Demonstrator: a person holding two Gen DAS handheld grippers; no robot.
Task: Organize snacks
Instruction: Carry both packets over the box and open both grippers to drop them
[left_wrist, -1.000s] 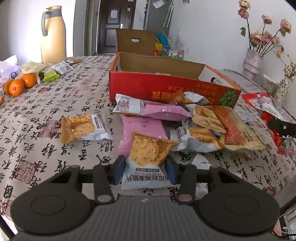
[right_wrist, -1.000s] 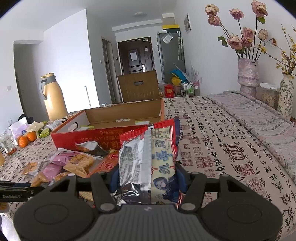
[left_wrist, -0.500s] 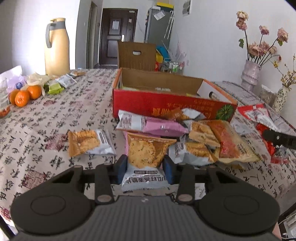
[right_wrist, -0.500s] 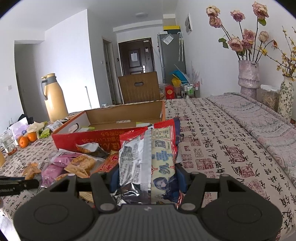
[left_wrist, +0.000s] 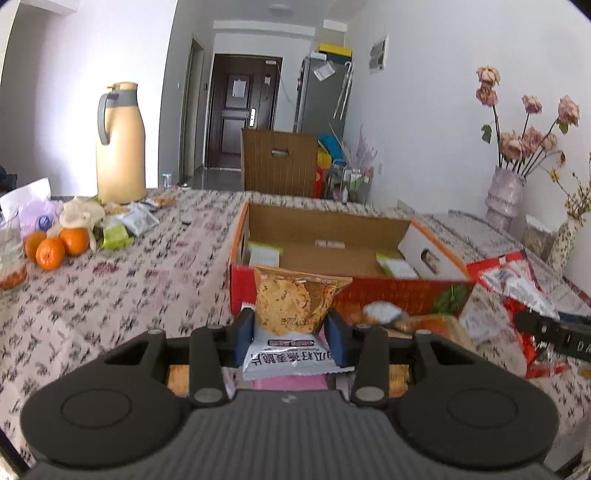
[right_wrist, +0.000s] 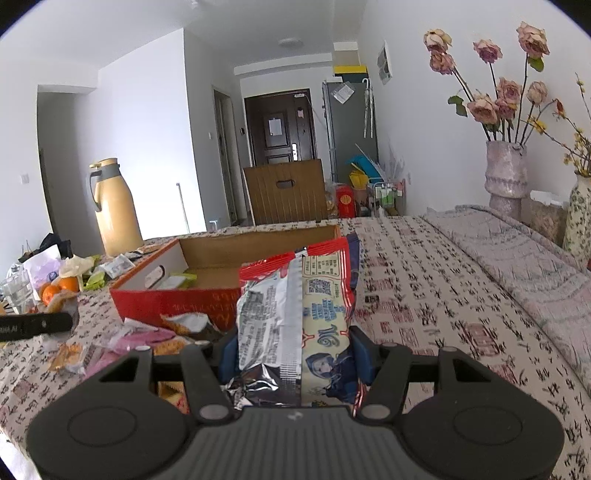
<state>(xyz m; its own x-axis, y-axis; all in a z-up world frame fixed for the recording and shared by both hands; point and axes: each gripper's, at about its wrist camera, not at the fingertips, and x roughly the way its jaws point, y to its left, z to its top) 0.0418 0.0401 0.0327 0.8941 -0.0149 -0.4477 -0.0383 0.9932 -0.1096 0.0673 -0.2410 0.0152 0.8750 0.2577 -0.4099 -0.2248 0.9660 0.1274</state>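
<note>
You are holding a cracker packet (left_wrist: 295, 317) in the left gripper (left_wrist: 290, 330). Its two blue pads (left_wrist: 243, 329) are pressing on the packet's sides at lower centre of the left wrist view, and the packet is standing upright with its white printed end toward the camera. It is overlapping the near red wall of the cardboard box (left_wrist: 391, 291) in that view; whether it is touching the wall cannot be determined. The box is sitting open on the patterned tablecloth (left_wrist: 110, 295) at centre frame, with small green-and-white packets (left_wrist: 397, 266) lying on its floor.

You are gripping a red and silver snack bag (right_wrist: 299, 325) in the right gripper (right_wrist: 293, 354). The fingers are closing narrowly on the bag at lower centre of the right wrist view, and the bag is standing upright, covering part of the box's right end. The same bag is appearing at the right edge of the left wrist view.

Loose snack packets (right_wrist: 147, 338) are lying on the cloth in front of the box, at lower left of the right wrist view. Oranges (left_wrist: 55, 245) are resting at the left edge of the left wrist view, with a tan thermos jug (left_wrist: 120, 147) standing behind them at upper left. A vase of dried roses (right_wrist: 506, 177) is standing at the right of the right wrist view.
</note>
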